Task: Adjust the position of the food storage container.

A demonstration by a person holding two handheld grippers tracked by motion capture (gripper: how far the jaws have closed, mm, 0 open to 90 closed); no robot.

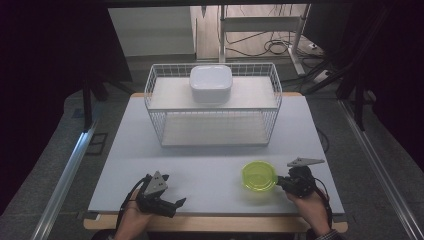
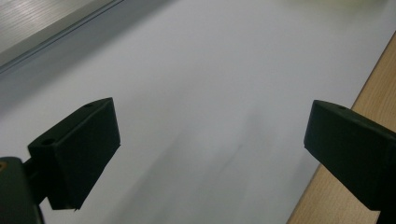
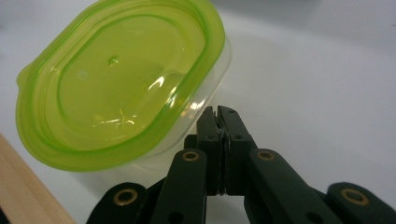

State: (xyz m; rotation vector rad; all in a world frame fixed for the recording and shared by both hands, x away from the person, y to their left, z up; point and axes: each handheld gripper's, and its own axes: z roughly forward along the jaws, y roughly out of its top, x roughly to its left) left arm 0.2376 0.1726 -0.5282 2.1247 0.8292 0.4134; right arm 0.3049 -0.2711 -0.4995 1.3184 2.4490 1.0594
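Observation:
A clear container with a translucent green lid point(image 1: 259, 176) point(image 3: 121, 79) sits on the white table top near the front right. My right gripper point(image 1: 279, 183) point(image 3: 218, 112) is at the container's right side, its jaws pressed flat together, the tips just under the lid's rim against the clear wall. I cannot tell whether anything is pinched between them. My left gripper point(image 1: 174, 190) point(image 2: 210, 149) rests at the front left with its jaws spread wide over bare table surface and nothing between them.
A white wire basket point(image 1: 150, 92) stands at the back of the table point(image 1: 200, 160), with a white square lidded box point(image 1: 210, 82) on its upper shelf. The table's wooden front edge point(image 2: 369, 88) runs close by the left gripper.

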